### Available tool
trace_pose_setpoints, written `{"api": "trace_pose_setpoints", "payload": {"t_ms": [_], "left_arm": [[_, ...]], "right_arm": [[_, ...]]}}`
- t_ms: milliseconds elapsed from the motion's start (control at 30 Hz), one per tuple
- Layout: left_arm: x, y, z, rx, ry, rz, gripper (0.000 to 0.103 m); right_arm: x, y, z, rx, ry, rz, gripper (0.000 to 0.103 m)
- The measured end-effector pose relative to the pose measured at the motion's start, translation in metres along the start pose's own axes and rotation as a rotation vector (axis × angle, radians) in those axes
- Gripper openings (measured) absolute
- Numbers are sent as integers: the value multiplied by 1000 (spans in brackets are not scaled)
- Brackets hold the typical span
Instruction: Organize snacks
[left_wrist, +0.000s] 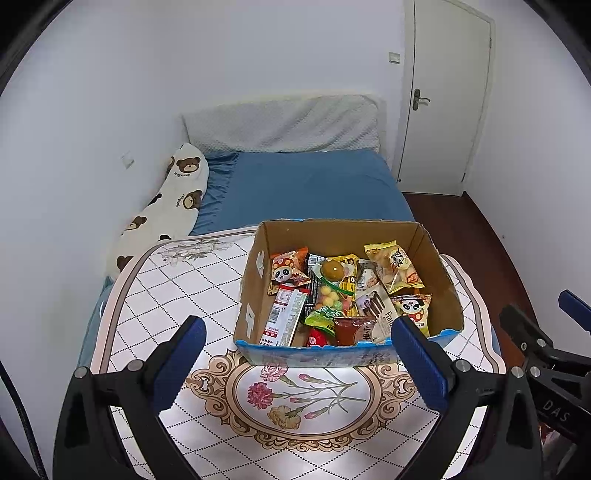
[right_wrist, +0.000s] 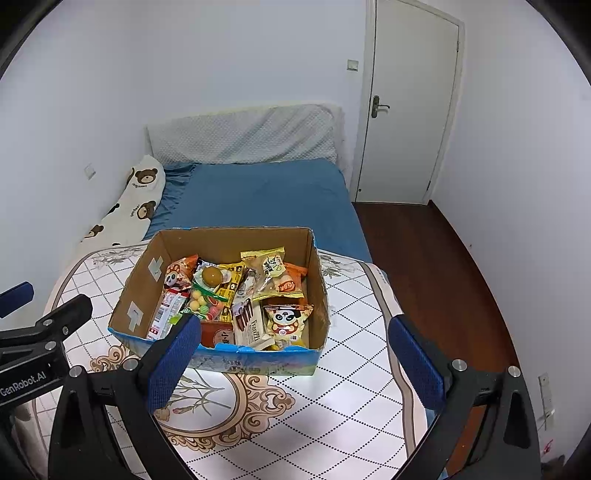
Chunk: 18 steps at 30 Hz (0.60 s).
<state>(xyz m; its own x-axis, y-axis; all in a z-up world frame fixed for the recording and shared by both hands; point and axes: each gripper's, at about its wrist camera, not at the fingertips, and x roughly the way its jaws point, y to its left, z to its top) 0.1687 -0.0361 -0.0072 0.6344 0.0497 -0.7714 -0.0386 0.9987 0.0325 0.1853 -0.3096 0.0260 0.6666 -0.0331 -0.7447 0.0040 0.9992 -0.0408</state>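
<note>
Cardboard box (left_wrist: 255, 295) stands on the patterned table (left_wrist: 177, 288), loaded with snack packets (left_wrist: 332, 295). Left gripper (left_wrist: 299, 363) hovers at the box's 6 o'clock, jaws spread wide, empty. Right gripper (right_wrist: 295, 360) likewise, wide apart. Blue bed (left_wrist: 310, 184) at 12 o'clock.

We're seeing both grippers, left gripper (left_wrist: 299, 369) and right gripper (right_wrist: 295, 363), wearing black frames, blue ribbed pads, silver screws.
</note>
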Motion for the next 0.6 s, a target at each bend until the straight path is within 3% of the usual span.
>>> {"api": "trace_pose_setpoints", "payload": {"t_ms": [600], "left_arm": [[0,-1,-3,4,5,-1,103]], "right_arm": [[1,-3,0,-3,14,3,103]]}}
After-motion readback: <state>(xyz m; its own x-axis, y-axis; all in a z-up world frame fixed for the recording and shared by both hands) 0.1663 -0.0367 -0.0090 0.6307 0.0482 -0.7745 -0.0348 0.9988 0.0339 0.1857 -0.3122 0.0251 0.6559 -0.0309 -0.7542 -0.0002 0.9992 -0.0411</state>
